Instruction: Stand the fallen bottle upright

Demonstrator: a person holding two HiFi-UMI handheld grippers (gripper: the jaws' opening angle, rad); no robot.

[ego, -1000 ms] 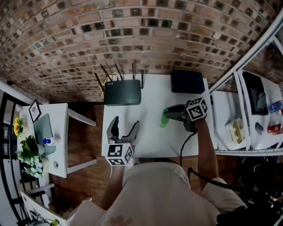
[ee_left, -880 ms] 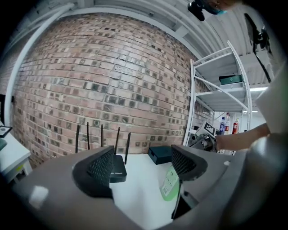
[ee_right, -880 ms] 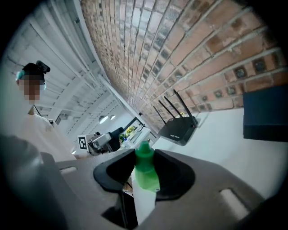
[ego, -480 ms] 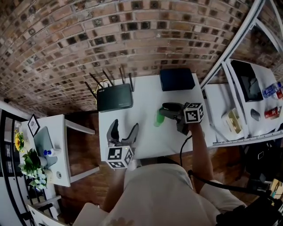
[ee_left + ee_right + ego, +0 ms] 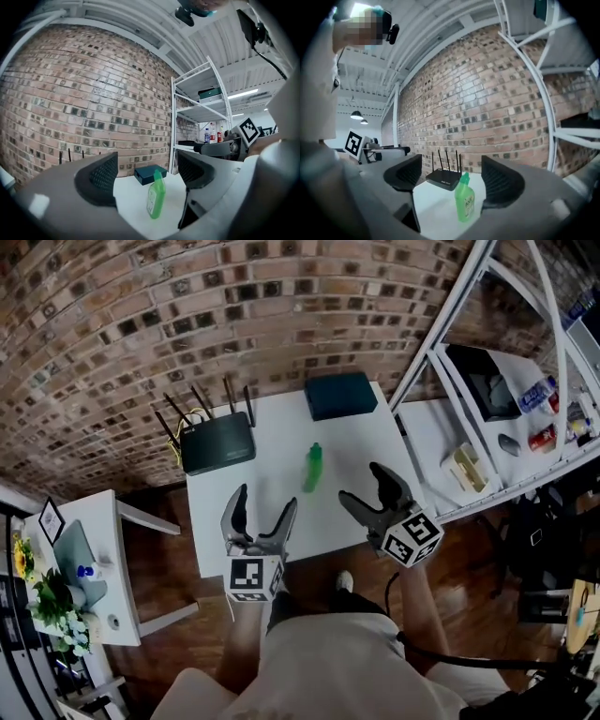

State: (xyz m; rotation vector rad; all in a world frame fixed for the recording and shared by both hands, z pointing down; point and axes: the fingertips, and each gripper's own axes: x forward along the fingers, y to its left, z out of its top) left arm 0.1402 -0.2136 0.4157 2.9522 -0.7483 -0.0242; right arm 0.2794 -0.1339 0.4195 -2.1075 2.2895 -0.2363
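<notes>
The green bottle (image 5: 312, 468) stands upright by itself on the white table (image 5: 272, 474), with no gripper touching it. My right gripper (image 5: 362, 484) hangs at the table's near right edge, back from the bottle; its jaws are opening and hold nothing. The right gripper view shows the bottle (image 5: 466, 199) ahead, beyond the right gripper (image 5: 454, 176). My left gripper (image 5: 264, 502) hovers over the near edge, its jaws closing slightly with nothing between them. In the left gripper view the bottle (image 5: 156, 196) stands well past the left gripper (image 5: 147, 174).
A black router (image 5: 217, 442) with antennas sits at the table's far left, and a dark blue box (image 5: 341, 395) at the far right. A white shelf rack (image 5: 469, 456) stands to the right. A small side table (image 5: 94, 568) with plants is at the left. A brick wall runs behind.
The right gripper has let go of the bottle, opened, and drawn back toward the near edge. The bottle now stands free. The left gripper has shifted only a little.
</notes>
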